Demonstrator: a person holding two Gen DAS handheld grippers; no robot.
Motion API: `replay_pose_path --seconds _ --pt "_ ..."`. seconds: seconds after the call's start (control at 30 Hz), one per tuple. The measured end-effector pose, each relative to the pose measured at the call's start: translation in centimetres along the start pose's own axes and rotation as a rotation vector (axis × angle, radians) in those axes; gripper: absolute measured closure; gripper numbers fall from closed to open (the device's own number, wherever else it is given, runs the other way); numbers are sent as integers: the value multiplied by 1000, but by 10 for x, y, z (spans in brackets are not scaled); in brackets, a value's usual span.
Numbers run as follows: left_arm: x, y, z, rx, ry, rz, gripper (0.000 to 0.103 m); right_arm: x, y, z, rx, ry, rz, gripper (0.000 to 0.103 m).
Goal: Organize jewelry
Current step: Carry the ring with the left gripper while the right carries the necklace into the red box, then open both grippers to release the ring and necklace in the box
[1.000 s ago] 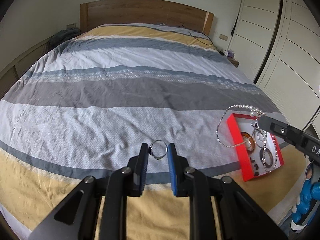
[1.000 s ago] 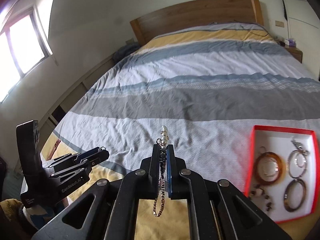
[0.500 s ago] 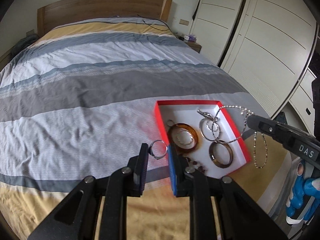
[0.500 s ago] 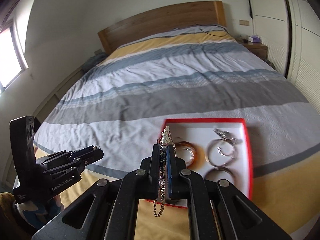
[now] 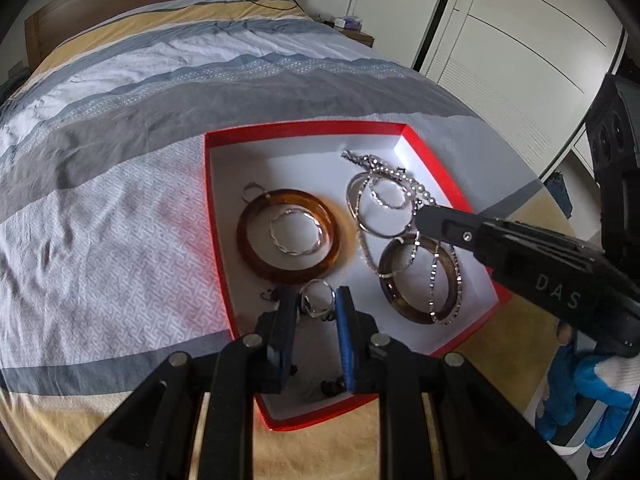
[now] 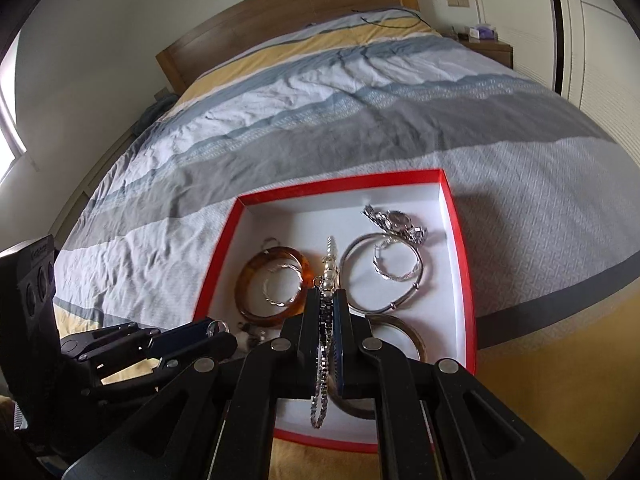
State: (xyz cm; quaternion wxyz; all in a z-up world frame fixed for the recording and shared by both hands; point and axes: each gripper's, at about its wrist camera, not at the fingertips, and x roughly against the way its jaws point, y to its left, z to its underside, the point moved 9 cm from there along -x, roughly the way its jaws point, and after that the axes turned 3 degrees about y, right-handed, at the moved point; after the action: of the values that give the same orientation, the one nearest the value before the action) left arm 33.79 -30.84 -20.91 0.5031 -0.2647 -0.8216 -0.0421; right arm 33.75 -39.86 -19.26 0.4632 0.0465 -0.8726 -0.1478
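A red box with a white floor (image 5: 424,152) (image 6: 460,216) lies on the bed and holds an amber bangle (image 5: 248,252) (image 6: 248,280), a silver bangle (image 6: 360,248), a brown bangle (image 5: 404,304) and a watch (image 6: 396,220). My left gripper (image 5: 316,300) is shut on a silver ring (image 5: 318,300) over the box's near left part. My right gripper (image 6: 327,300) is shut on a pearl-and-chain necklace (image 6: 329,268); its chain loops (image 5: 434,280) hang over the brown bangle.
The box lies near the front right of a striped bedspread (image 5: 120,184). A wooden headboard (image 6: 288,12) is at the far end. White wardrobe doors (image 5: 500,40) stand to the right. Small dark beads (image 5: 332,388) lie in the box's near corner.
Both grippers have moved in over the red box and lower. The ring and the necklace are still held, and the necklace now hangs over the jewelry in the box.
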Motion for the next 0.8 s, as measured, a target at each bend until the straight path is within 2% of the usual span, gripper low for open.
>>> replay_pose_path --seconds 0.27,0.6,0.67,0.73,0.8 --pt "-12 -1 12 -1 27 -17 85 -18 -21 20 -45 34 16 96" --pt "-6 0 13 14 40 -18 84 -3 -28 28 -60 23 47 86" --pt "1 -2 13 13 33 -15 81 5 -29 28 -65 12 61 84" --pt "7 -4 12 13 25 -8 72 15 -30 28 -69 -1 74 80" --pt "13 -6 11 14 19 -10 69 27 -28 29 -70 -14 86 79"
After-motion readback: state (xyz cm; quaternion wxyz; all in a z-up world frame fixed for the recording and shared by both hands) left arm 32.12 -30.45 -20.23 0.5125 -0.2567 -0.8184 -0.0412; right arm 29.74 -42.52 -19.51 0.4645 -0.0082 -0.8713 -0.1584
